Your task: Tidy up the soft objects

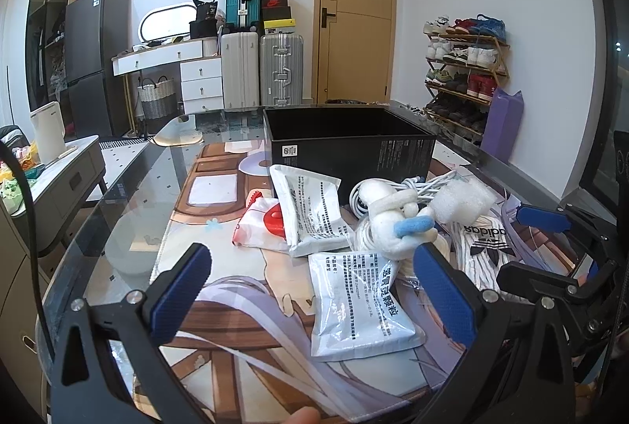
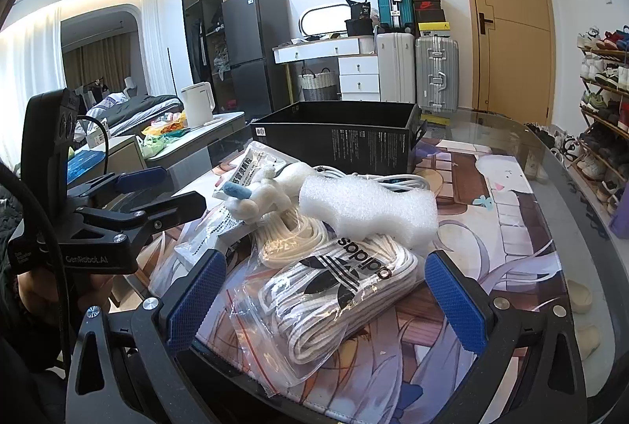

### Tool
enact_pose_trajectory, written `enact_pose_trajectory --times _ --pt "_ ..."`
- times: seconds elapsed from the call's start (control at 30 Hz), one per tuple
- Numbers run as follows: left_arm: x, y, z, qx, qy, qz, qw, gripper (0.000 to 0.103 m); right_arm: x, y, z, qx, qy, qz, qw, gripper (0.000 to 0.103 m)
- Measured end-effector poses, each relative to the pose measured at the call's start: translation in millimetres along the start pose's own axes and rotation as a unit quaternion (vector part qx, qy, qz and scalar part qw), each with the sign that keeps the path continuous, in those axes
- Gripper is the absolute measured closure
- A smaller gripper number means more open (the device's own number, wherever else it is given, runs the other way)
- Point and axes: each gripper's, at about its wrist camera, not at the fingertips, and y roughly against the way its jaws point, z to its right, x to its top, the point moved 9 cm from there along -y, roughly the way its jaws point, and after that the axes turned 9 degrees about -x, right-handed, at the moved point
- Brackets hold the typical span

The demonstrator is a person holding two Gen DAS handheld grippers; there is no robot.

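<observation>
Pre-grasp: both grippers' fingers spread, empty; right gripper (image 2: pixel 322 290) straddles clear bag of white laces (image 2: pixel 334 290); next close, carry to open black cardboard box (image 2: pixel 334 141) at 12 o'clock; left gripper (image 1: pixel 310 290) idle

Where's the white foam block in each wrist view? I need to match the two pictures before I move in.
Left wrist: the white foam block sits right of centre, resting on the white cables, beyond the right finger of the left gripper.
Right wrist: the foam block is at centre, above the bagged Adidas laces, ahead of the right gripper.
Shared landmark: the open black box stands behind it in both.
</observation>
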Motion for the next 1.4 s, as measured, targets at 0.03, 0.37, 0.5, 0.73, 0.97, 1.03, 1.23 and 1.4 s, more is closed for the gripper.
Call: enact_pose_trajectory --times 0.03,0.37,0.5,0.73,0.97,1.03,1.23,1.4 --pt "0.0 0.1 0.1 0.0 0.0 0.0 1.0 0.0 0.1 0.0 0.0 0.0 0.0 0.0 1.0 0.0" --pt "0.0 0.0 0.8 0.0 0.0 -0.001 1.0 0.0 -0.2 -0.2 0.0 0.001 0.0 -0.001 1.0 0.0" --pt "-1.6 -0.6 2.0 -0.002 -0.003 -0.003 1.0 0.0 -0.7 -0.5 0.7 0.004 -0.002 -0.003 1.0 0.0" --pt "-3.7 -2.7 3.4 -0.004 -0.005 -0.01 0.9999 0.0 -0.4 -0.2 3.1 0.004 -0.008 -0.006 1.0 0.0" --pt "-8.2 -7.1 5.1 -0.007 -0.01 -0.022 0.9997 0.0 3.9 -0.3 6.7 -0.01 -0.006 -0.008 1.0 0.0" --pt "-9.9 -8.6 5.3 -0.007 -0.011 -0.026 0.9996 0.0 5.2 -1.2 9.4 -0.013 -0.007 -0.009 1.0 0.0" --pt "-15.7 -16.6 7.5 -0.011 -0.014 -0.045 0.9988 0.0 7.5 -7.5 18.2 -0.024 -0.013 -0.024 0.999 0.0" --pt "-22.5 -24.9 9.8 -0.014 -0.018 -0.068 0.9974 0.0 9.8 -14.7 27.7 -0.042 -0.02 -0.031 0.998 0.0"
